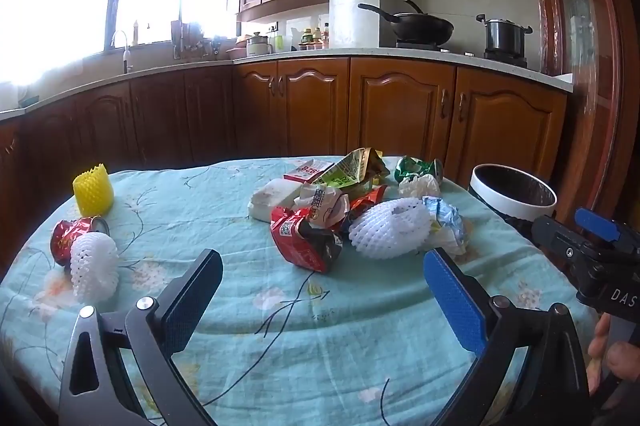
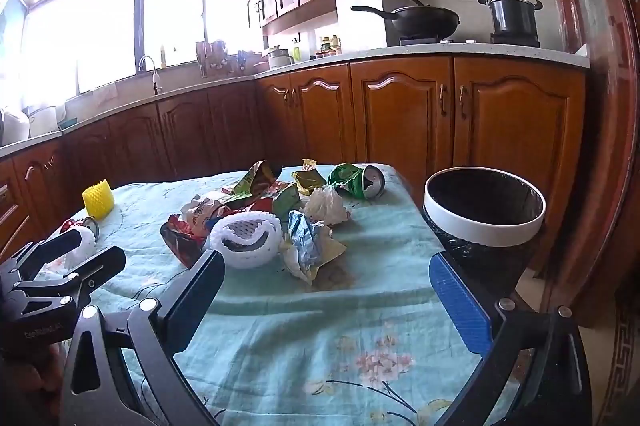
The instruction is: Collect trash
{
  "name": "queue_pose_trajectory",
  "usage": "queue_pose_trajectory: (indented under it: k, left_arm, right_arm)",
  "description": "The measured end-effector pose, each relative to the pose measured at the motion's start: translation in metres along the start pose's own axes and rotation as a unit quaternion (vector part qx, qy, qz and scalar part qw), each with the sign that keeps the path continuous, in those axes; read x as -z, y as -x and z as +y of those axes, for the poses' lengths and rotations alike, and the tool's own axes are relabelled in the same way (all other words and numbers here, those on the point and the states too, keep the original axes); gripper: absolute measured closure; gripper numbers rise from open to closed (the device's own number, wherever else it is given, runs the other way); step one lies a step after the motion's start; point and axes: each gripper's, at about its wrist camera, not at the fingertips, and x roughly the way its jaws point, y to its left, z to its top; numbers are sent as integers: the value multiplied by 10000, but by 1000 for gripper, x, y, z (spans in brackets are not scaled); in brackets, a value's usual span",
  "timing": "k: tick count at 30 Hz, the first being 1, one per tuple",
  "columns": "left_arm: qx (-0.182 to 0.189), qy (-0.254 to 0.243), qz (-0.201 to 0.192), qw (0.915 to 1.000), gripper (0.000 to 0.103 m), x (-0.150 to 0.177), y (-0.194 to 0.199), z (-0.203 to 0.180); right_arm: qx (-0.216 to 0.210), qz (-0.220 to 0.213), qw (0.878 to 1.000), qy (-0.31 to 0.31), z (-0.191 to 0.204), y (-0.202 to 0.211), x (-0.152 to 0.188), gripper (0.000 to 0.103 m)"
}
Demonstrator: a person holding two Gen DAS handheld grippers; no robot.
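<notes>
Left gripper (image 1: 322,290): jaws wide apart, holding nothing, above the near part of the table (image 1: 280,330). Right gripper (image 2: 326,288): jaws likewise apart and empty, at the table's right side, just short of the bin (image 2: 484,226).

Nearest trash, centre pile:
- White net (image 2: 244,238): a foam mesh sleeve. Judged very light, soft and springy; it will squash under the pads. Grip across its middle.
- Red wrapper (image 1: 300,242): crumpled foil, judged light and slick. Pinch a raised fold, not a flat face.
- Blue wrapper (image 2: 306,246): crumpled, lying against the net's right side. Handle the same way.

Left side, well apart from the pile: a second net (image 1: 94,266) touching a crushed red can (image 1: 76,234); beyond them, a yellow net (image 1: 93,191) standing upright.

Far edge: a green can (image 2: 360,180), crushed, probably stiff and thin-walled; grip across the dented body.

The bin stands open beside the table's right edge, lined with a dark bag.
</notes>
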Motion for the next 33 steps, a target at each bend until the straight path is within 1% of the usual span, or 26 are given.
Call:
queue_pose_trajectory:
  k: [17, 33]
  left_arm:
    - [-28, 33, -45, 10000, 2, 0, 3, 1]
    - [-5, 31, -4, 10000, 2, -2, -1, 1]
  right_arm:
    - [-99, 31, 9999, 24, 4, -1, -2, 0]
    - [-200, 91, 9998, -25, 5, -5, -1, 0]
